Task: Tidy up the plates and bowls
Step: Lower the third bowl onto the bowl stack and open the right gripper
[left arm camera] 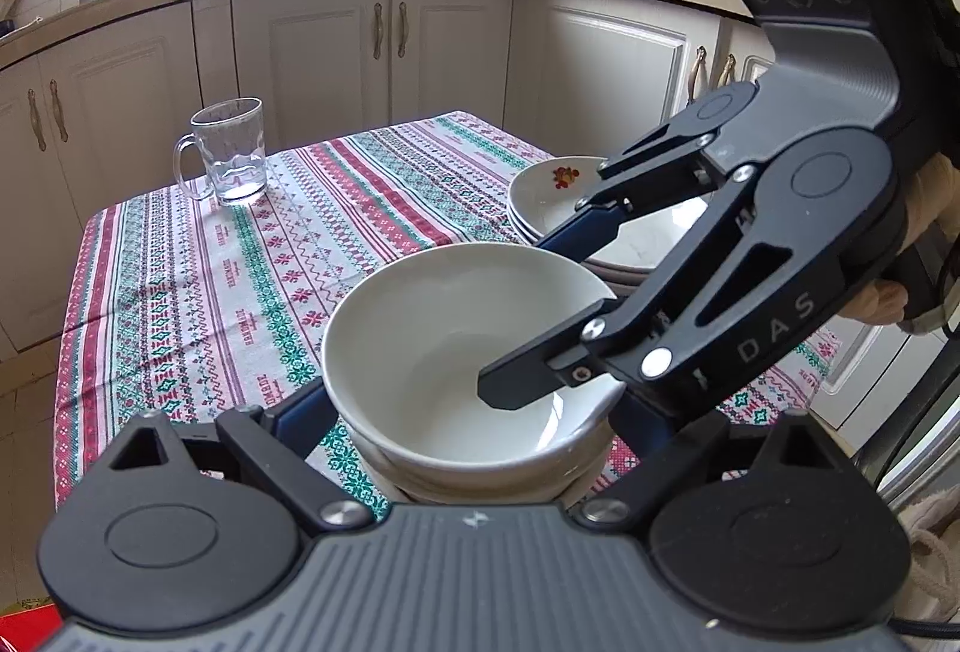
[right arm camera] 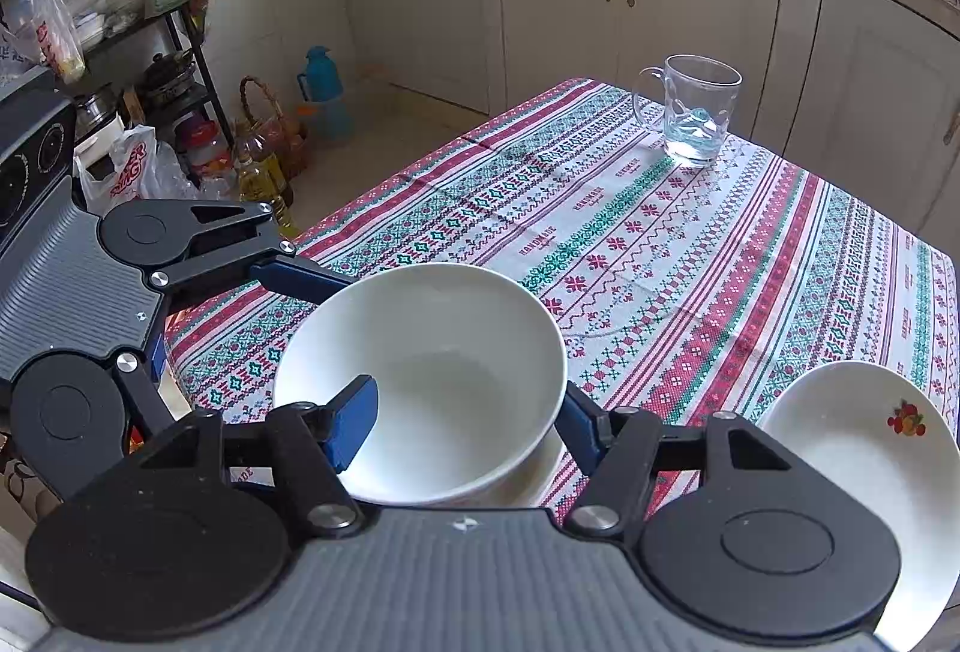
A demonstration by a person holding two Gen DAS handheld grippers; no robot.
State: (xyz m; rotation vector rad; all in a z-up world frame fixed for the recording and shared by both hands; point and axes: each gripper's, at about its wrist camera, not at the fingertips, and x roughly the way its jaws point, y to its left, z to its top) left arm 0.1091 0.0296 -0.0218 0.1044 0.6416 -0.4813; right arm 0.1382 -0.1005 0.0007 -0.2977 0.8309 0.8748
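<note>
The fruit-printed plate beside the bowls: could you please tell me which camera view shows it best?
The right wrist view: the plate lies largely unobstructed, its fruit print clear. In the left wrist view the right gripper covers much of it, though stacked rims show beneath.

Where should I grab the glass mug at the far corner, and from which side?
Grip the glass mug across its body, coming level from the side away from the handle. It stands upright with near-straight walls; the handle juts toward the table edge and some water sits in the bottom, so I would keep it upright.

a glass mug [left arm camera: 227,153] stands on the patterned tablecloth [left arm camera: 198,286], kitchen cabinets [left arm camera: 372,46] behind.
</note>
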